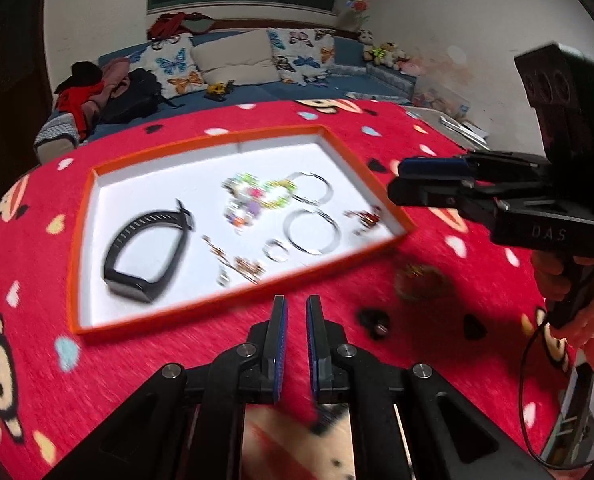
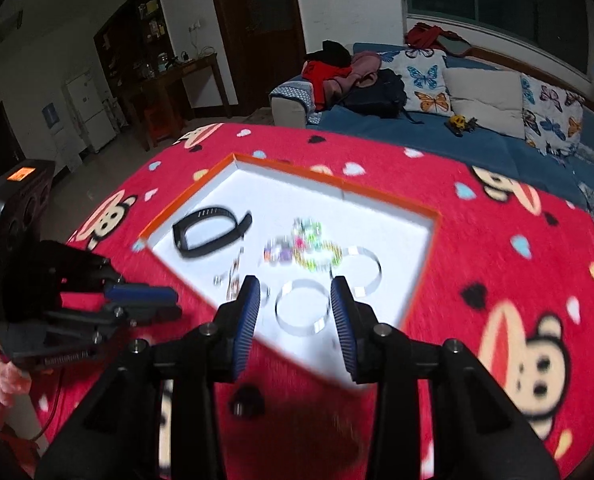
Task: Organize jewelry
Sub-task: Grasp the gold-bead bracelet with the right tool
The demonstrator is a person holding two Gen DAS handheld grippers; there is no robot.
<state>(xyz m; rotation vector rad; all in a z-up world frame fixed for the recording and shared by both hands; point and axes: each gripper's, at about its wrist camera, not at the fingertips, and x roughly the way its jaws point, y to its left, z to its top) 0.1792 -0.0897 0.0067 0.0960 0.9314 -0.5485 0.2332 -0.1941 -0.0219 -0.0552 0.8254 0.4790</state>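
Observation:
An orange-rimmed white tray [image 1: 381,196] [image 2: 433,216] lies on the red cartoon tablecloth. It holds a black wristband [image 1: 145,252] [image 2: 209,232], colourful bead bracelets [image 1: 257,196] [image 2: 305,244], silver bangles [image 1: 313,232] [image 2: 301,312], a small ring [image 1: 279,250] and small earrings [image 1: 237,266]. A brownish blurred piece [image 1: 421,280] and a small dark piece [image 1: 375,320] [image 2: 249,400] lie on the cloth outside the tray. My left gripper [image 1: 297,312] [image 2: 145,300] is nearly shut and empty, near the tray's front edge. My right gripper [image 2: 293,296] [image 1: 401,180] is open and empty over the tray's right corner.
A blue sofa [image 1: 257,92] [image 2: 457,140] with butterfly cushions, clothes and a backpack stands behind the table. A cabinet and desk [image 2: 169,80] stand at the far left. The picture is motion-blurred.

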